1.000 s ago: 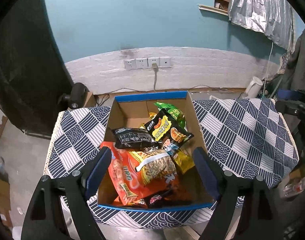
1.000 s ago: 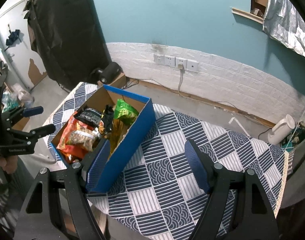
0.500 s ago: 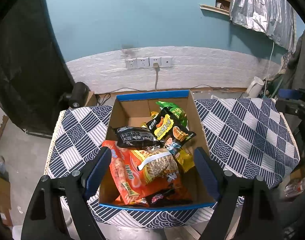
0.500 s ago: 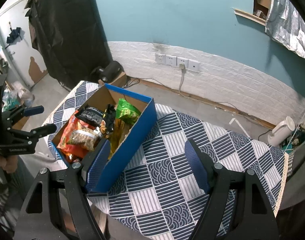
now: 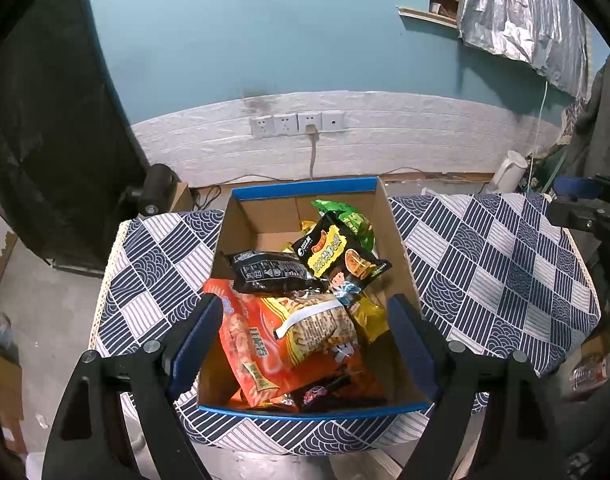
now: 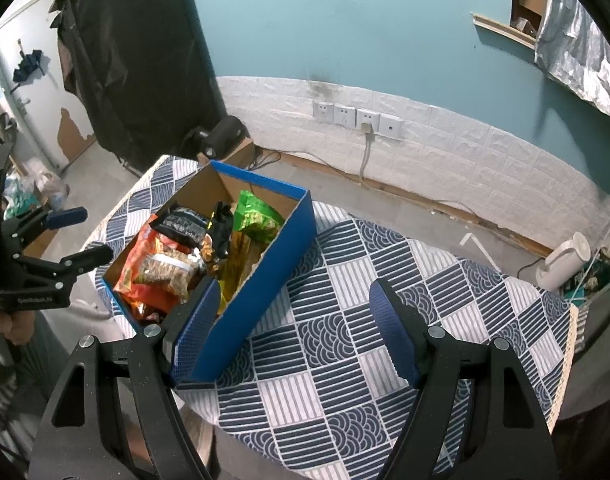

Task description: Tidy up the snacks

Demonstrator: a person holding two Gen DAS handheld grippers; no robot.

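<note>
Little has changed: my left gripper (image 5: 305, 336) and right gripper (image 6: 295, 328) stay spread, empty (nothing picked), above the snack box (image 5: 301, 190).

One blue cardboard box (image 5: 305, 190) on one tabletop (image 5: 497, 264). Inside, at least six snack packets: one black (image 5: 271, 272), one black-and-yellow (image 5: 337, 256), one green (image 5: 351, 218), one orange (image 5: 249, 344), one striped orange-yellow (image 5: 321, 328), one dark at the near end (image 5: 321, 394). Further packets underneath, uncountable. Four wall sockets (image 5: 297, 123). One white kettle (image 5: 509, 171).
</note>
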